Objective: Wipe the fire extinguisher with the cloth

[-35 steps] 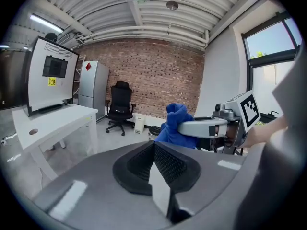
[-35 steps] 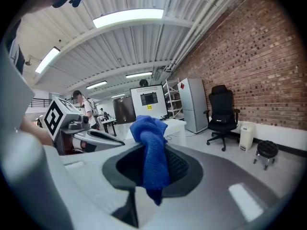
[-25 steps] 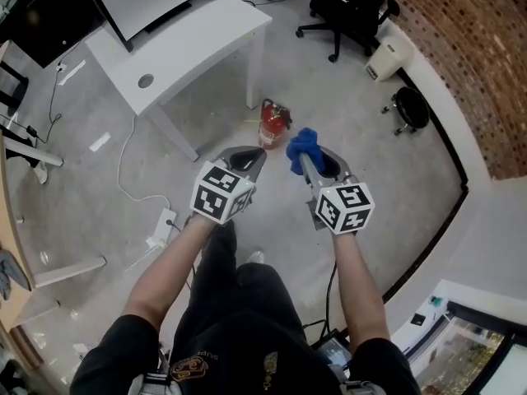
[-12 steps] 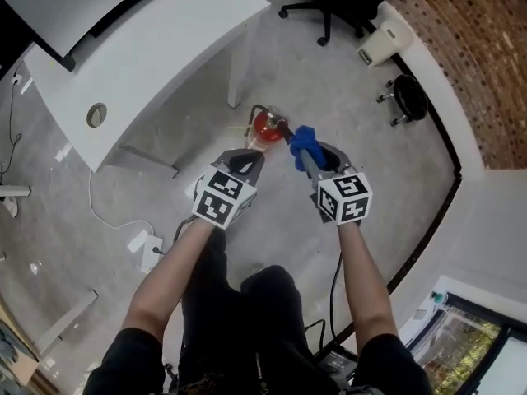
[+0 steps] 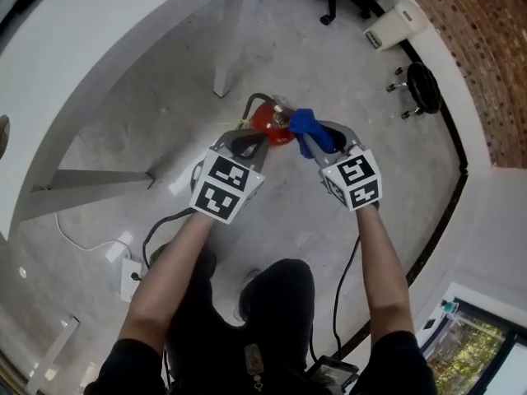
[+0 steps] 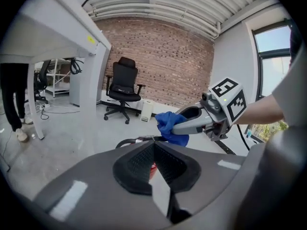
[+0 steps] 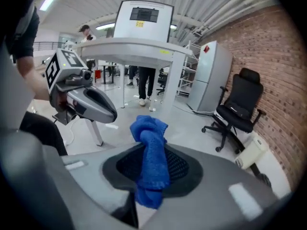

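Left gripper [image 5: 247, 144] jaws pressed together, empty, right gripper [image 5: 313, 138] pinching crumpled blue terry cloth [image 7: 152, 159], near red cylindrical fire extinguisher [image 5: 265, 123]

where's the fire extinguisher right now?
Head view, upper centre: the red fire extinguisher sits on the floor near the white desk leg, just past the left gripper, with the right gripper's blue cloth beside it.

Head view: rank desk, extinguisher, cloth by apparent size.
1. Desk: by far the largest.
2. Extinguisher and cloth: about alike. The extinguisher is partly covered and the cloth sits nearer the camera, so I won't rank these two.
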The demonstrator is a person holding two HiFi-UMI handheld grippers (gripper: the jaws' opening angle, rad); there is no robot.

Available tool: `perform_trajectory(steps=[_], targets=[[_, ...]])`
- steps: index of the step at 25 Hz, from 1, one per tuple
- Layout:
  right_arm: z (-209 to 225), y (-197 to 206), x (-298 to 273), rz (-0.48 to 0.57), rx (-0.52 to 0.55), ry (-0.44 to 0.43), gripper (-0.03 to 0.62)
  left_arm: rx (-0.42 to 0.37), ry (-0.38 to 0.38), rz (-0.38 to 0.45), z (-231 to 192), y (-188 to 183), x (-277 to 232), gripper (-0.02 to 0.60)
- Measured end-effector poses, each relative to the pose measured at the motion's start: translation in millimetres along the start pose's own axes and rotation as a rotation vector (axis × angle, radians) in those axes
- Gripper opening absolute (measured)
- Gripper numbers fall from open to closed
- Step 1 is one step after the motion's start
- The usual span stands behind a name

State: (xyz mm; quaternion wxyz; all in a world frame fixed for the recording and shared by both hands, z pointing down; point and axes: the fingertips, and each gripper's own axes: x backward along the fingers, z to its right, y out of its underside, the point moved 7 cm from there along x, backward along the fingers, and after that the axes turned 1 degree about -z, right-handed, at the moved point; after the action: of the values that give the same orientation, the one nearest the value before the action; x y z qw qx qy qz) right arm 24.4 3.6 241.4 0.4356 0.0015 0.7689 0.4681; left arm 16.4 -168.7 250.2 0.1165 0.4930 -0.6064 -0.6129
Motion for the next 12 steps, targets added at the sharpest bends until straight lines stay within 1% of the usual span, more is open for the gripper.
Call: perform_trajectory(steps=[2,5,7,9,11,12], targets=[[-0.6,-1.1,-16.0,0.005,0.082,-0.028,0.091,0.016,-0.020,0.016,-11.0,15.9,-13.1,0.005],[2.6,-17.9,-40.3,0.009,0.168,-0.087,0.092,0.021,-0.047,0.046,-26.0,31.4,-26.2,0.006],[1.9,-28.4,-62.8,-0.032,0.248,-0.119,0.093,0.027,-0.056,0.081,-36.2,43.0,-32.6,0.005],[0.4,-35.5,-87.9,-0.089,0.321,-0.156,0.094,0.053,-0.066,0.105,-47.3,57.8,-38.9,0.005],[1.8,-41.2,-109.6,-0.136,0.364,-0.193,0.095,0.063,-0.083,0.104,-57.6,68.6,-46.7,0.006],[3.5,-43.4,-117.9,-0.152,0.375,-0.210,0.095,0.052,-0.090,0.097,-61.5,70.6,-50.5,0.005]])
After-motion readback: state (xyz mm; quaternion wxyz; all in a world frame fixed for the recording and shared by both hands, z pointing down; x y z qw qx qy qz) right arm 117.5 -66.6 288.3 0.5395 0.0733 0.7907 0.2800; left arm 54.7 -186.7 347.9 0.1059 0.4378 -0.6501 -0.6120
